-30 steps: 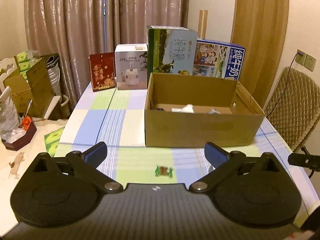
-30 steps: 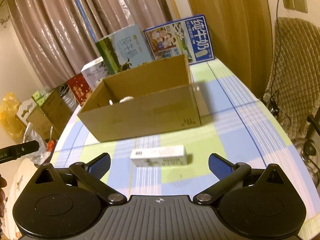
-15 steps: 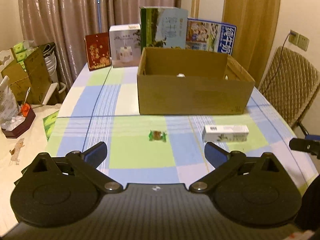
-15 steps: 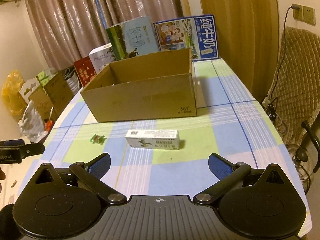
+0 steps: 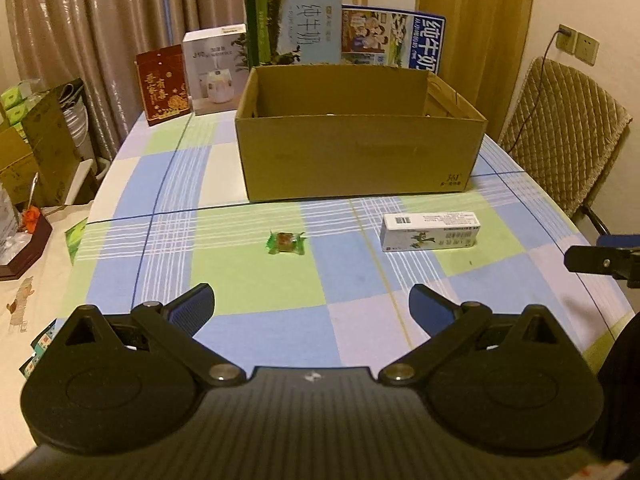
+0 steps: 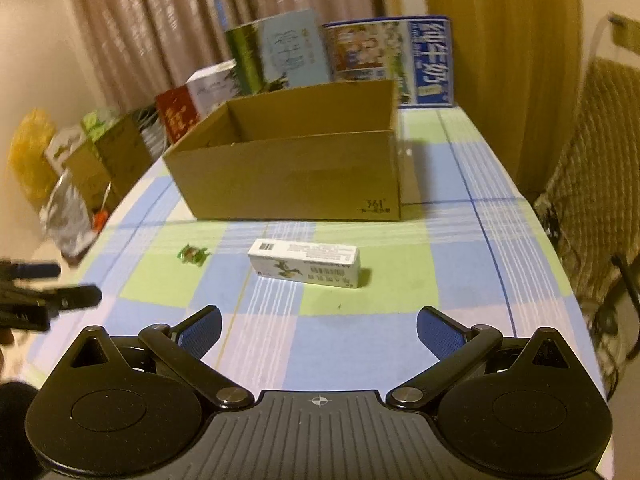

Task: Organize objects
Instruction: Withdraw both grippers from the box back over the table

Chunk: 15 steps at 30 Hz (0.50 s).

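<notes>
both claws hang over the near end of the checked tablecloth (image 5: pixel 256 316), jaws spread wide — left gripper (image 5: pixel 311 308), right gripper (image 6: pixel 319 330) — holding nothing. the green candy (image 5: pixel 285 241) and white carton (image 5: pixel 430 231) lie just before the cardboard box (image 5: pixel 360 156).

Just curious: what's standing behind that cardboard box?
Behind the cardboard box stand a green milk carton and a blue one; their lower parts are hidden by the box.

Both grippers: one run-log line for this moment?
left gripper: open, empty | right gripper: open, empty | wrapped candy, white carton: on tablecloth before cardboard box
</notes>
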{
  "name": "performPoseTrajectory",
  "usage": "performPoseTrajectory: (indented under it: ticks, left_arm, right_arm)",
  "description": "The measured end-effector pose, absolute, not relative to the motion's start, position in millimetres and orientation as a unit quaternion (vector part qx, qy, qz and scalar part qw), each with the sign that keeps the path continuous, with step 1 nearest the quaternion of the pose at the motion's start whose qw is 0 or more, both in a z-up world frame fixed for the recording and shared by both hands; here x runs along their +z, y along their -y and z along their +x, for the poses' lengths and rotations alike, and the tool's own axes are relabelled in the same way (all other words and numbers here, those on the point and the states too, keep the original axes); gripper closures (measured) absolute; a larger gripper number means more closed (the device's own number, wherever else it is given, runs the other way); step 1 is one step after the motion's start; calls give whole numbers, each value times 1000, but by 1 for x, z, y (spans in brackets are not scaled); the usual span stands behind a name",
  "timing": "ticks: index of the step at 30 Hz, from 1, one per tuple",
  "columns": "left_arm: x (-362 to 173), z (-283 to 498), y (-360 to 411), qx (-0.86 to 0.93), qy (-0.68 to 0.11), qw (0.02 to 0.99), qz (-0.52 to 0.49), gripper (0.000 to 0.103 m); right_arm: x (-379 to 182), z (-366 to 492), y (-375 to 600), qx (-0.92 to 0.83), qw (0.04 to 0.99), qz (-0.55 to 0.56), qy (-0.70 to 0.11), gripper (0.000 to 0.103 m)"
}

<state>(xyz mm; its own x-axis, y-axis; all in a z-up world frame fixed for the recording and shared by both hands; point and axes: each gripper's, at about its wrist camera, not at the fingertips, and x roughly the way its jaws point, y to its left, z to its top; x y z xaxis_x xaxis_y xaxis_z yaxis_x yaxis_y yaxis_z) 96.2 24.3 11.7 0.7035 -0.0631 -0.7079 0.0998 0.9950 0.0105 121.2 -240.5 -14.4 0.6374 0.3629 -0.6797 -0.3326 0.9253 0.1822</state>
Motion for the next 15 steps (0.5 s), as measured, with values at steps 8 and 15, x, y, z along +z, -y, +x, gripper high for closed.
performPoseTrajectory:
  ticks: [8, 15]
  left_arm:
    - [9, 114, -25, -65, -388, 918, 39, 1]
    - [2, 145, -27, -77, -390, 915, 63, 1]
  right_arm:
    - [-20, 154, 220, 228, 895, -71, -376, 3]
    - [-39, 200, 186, 277, 857, -201, -386, 9]
